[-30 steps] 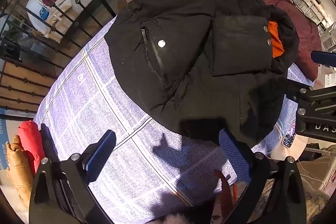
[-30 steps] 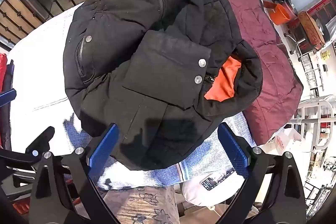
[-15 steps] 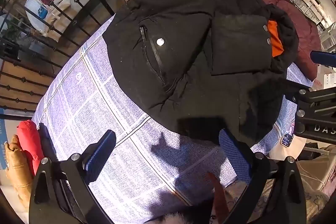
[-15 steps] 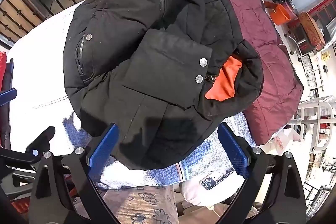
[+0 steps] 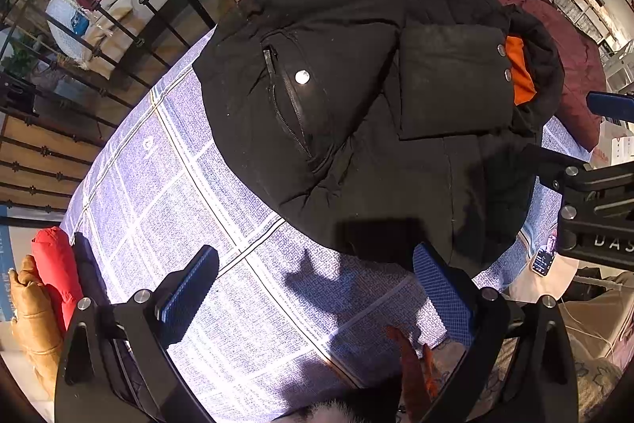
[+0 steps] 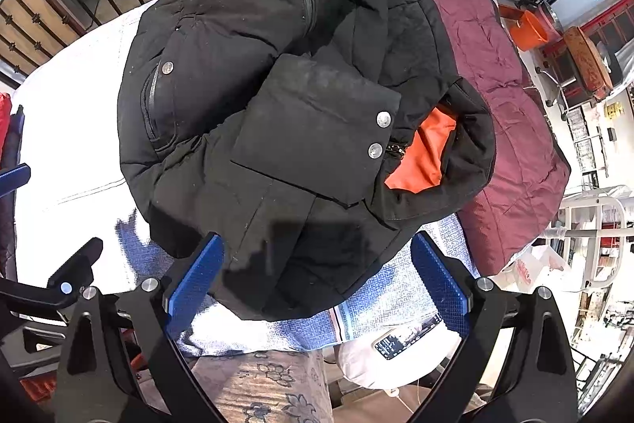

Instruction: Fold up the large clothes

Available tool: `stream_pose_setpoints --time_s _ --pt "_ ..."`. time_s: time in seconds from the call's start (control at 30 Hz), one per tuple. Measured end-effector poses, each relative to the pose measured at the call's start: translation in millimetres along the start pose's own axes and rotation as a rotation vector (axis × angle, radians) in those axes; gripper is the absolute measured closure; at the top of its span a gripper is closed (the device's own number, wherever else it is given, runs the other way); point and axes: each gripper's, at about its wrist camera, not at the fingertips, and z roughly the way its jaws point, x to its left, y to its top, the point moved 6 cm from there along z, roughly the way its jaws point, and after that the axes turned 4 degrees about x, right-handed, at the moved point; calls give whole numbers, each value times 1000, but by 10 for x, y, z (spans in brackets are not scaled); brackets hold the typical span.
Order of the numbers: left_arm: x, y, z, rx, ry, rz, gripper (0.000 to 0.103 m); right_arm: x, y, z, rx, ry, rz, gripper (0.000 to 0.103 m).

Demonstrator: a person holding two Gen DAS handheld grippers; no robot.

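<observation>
A black padded jacket (image 5: 356, 98) (image 6: 245, 74) lies folded on the blue-and-white checked cloth (image 5: 190, 185) of the table. One sleeve cuff with two silver snaps (image 6: 317, 129) is laid across its front, and the orange hood lining (image 6: 424, 157) shows at the right. My left gripper (image 5: 317, 292) hovers open above the cloth, just short of the jacket's near hem. My right gripper (image 6: 317, 280) is open too, held over the near hem, gripping nothing. The right gripper's body (image 5: 594, 193) shows at the right edge of the left wrist view.
A maroon quilted garment (image 6: 511, 129) lies beyond the jacket on the right. Red and tan clothes (image 5: 43, 288) are piled at the table's left edge. A phone (image 6: 404, 339) lies near the front edge. Black metal railing (image 5: 119, 18) stands behind the table.
Both grippers have stayed open and nearly still. The jacket has barely shifted in either view.
</observation>
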Motion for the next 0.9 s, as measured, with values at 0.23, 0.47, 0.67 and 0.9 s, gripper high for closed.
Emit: stream_pose_setpoints --time_s 0.23,0.47,0.67,0.9 --pt "2 -2 0 -2 0 0 6 -1 1 6 0 1 0 9" --pt "5 -6 -6 -2 -3 -2 6 -4 -7 14 2 2 2 9" --pt "6 -10 -15 -2 -2 -4 6 -15 -26 15 3 4 1 9" --pt "8 -11 -14 -2 -1 -3 6 -11 -37 31 5 5 3 9"
